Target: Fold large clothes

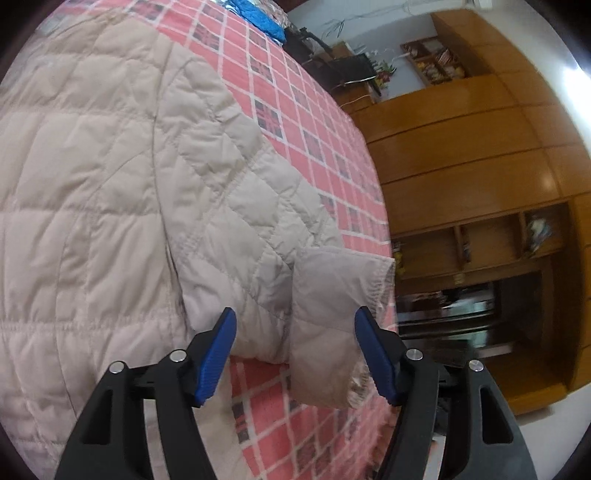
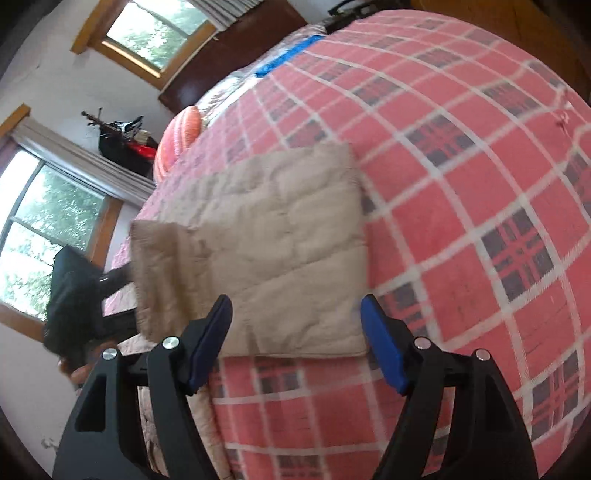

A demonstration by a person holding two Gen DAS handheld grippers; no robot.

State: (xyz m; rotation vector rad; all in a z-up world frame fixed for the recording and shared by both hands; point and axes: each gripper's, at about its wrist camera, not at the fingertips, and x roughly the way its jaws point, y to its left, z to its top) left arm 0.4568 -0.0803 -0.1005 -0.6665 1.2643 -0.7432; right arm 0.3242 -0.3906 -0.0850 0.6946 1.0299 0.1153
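A beige quilted jacket (image 1: 110,192) lies spread on a bed with a red plaid blanket (image 1: 317,140). In the left wrist view its sleeve runs toward the bed edge and ends in a turned-back cuff (image 1: 332,295). My left gripper (image 1: 295,332) is open, its blue pads on either side of that cuff, just above it. In the right wrist view the jacket (image 2: 273,243) shows as a flat beige panel with a folded flap at its left. My right gripper (image 2: 295,317) is open and hovers over the panel's near edge, holding nothing.
Wooden cabinets and shelves (image 1: 480,192) stand past the bed edge in the left wrist view. A blue item (image 1: 255,14) lies at the bed's far end. In the right wrist view, windows (image 2: 44,229), a red striped pillow (image 2: 177,136) and the other dark handheld gripper (image 2: 74,295) are at left.
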